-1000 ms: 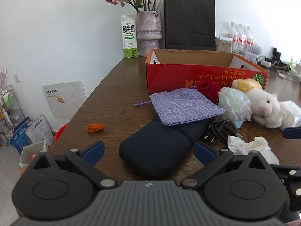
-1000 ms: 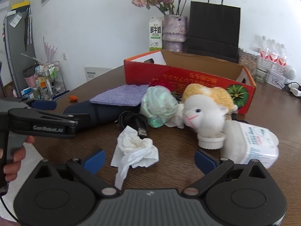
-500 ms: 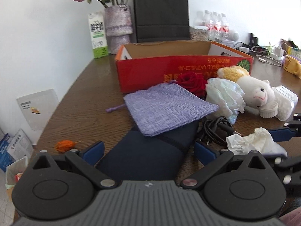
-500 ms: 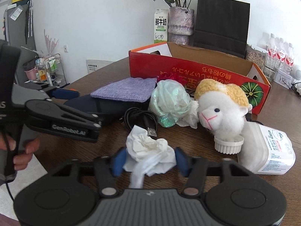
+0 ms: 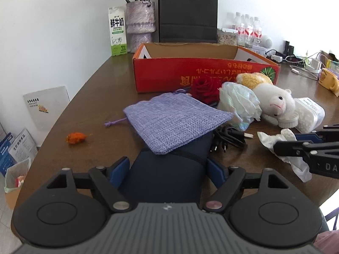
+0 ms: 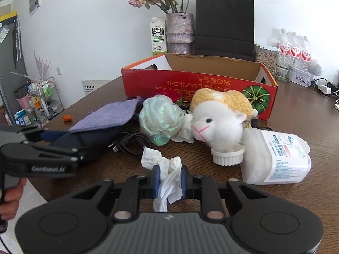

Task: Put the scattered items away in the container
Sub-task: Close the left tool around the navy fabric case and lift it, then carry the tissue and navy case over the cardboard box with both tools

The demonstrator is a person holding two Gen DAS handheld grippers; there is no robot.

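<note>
crumpled white tissue sits clamped in the right gripper, jaws closing on it. left gripper straddles the navy pouch, jaws closing, pads just beside its sides. beyond: purple cloth bag atop the pouch, black cable, plush sheep, then red cardboard box on the table.

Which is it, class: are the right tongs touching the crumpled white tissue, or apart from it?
Touching. The right wrist view shows the right tongs closing, with both blue pads pressed against the crumpled white tissue pinched between them.
</note>
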